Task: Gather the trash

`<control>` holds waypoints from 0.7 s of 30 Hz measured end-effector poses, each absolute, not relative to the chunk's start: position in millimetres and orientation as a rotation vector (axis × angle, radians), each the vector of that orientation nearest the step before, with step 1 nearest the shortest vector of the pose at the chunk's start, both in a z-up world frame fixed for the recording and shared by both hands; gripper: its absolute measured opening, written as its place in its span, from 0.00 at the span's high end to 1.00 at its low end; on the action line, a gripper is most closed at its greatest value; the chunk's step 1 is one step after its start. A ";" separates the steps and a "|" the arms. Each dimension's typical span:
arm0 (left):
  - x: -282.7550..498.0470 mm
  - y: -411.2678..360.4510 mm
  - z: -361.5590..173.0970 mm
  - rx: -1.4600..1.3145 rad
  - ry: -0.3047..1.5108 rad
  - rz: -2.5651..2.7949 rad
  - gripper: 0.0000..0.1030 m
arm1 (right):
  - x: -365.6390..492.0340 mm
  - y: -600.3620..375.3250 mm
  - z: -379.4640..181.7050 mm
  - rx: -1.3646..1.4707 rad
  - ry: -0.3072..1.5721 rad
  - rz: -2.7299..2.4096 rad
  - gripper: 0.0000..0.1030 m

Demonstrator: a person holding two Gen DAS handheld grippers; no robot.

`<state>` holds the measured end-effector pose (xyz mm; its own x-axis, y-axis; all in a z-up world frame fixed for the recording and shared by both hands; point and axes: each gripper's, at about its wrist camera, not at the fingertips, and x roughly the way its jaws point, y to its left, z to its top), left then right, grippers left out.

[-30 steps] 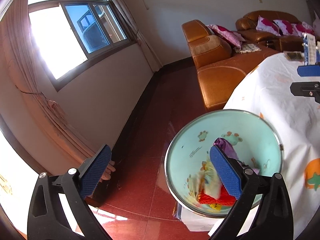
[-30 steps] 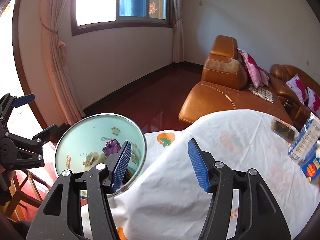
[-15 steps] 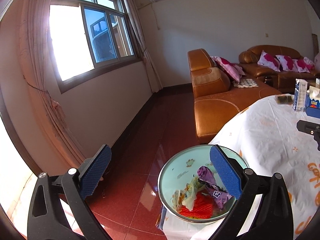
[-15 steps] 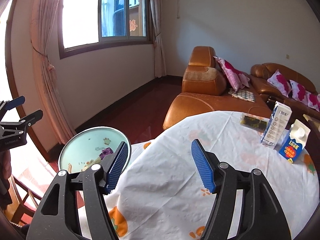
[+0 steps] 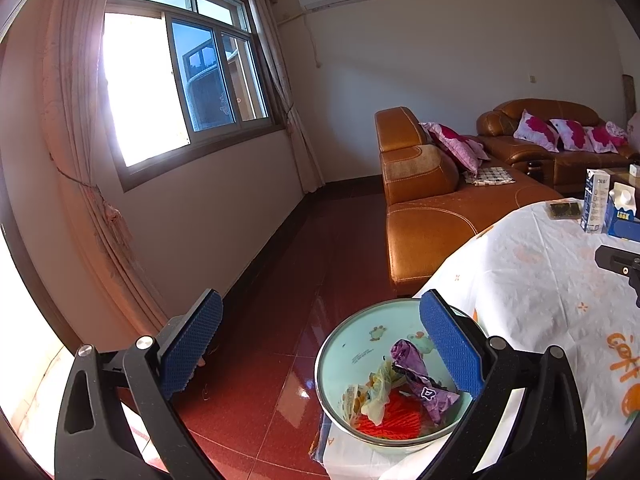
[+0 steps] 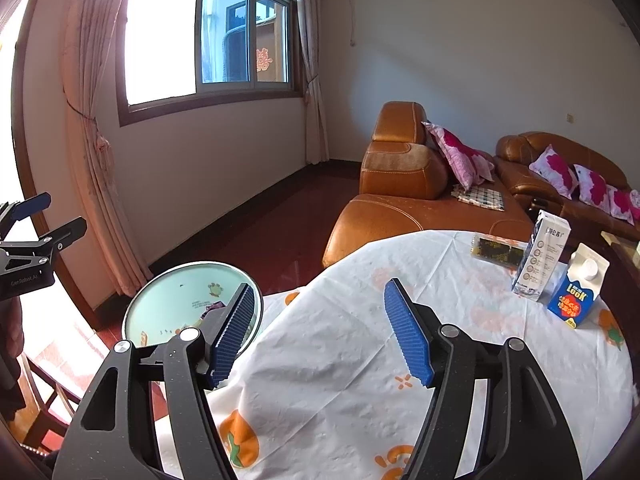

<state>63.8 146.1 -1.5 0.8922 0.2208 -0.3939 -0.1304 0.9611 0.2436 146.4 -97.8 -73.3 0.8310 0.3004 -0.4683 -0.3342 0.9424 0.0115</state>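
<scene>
A pale green bowl [image 5: 352, 356] sits at the table's left edge and holds trash: a purple wrapper [image 5: 416, 372], a pale plastic wrapper [image 5: 378, 394] and a red-orange net [image 5: 386, 420]. It also shows in the right wrist view [image 6: 176, 296]. My left gripper [image 5: 320, 344] is open and empty, up and back from the bowl. My right gripper [image 6: 320, 328] is open and empty above the white tablecloth [image 6: 340, 360]. Across the table stand a white carton [image 6: 542, 256], a blue carton [image 6: 578, 292] and a dark packet [image 6: 498, 248].
An orange leather sofa [image 5: 432, 208] with pink cushions stands behind the table. A red tiled floor [image 5: 304, 280] lies left of the table. A window with curtains [image 5: 96, 184] fills the left wall. A wooden chair [image 6: 48, 412] stands under the left gripper.
Both grippers have lifted and pulled back from the bowl and the table. The bowl looks smaller and lower in both views. The cartons have come into view.
</scene>
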 end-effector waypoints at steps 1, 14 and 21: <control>63.8 146.3 -1.6 0.214 0.433 0.184 0.06 | 146.5 -98.2 -73.7 -0.072 0.485 0.336 0.35; 63.6 146.4 -2.4 0.216 0.436 0.183 0.06 | 144.4 -99.2 -72.4 -0.075 0.480 0.334 0.33; 63.7 146.5 -2.3 0.216 0.436 0.183 0.06 | 143.8 -99.1 -72.1 -0.076 0.480 0.334 0.33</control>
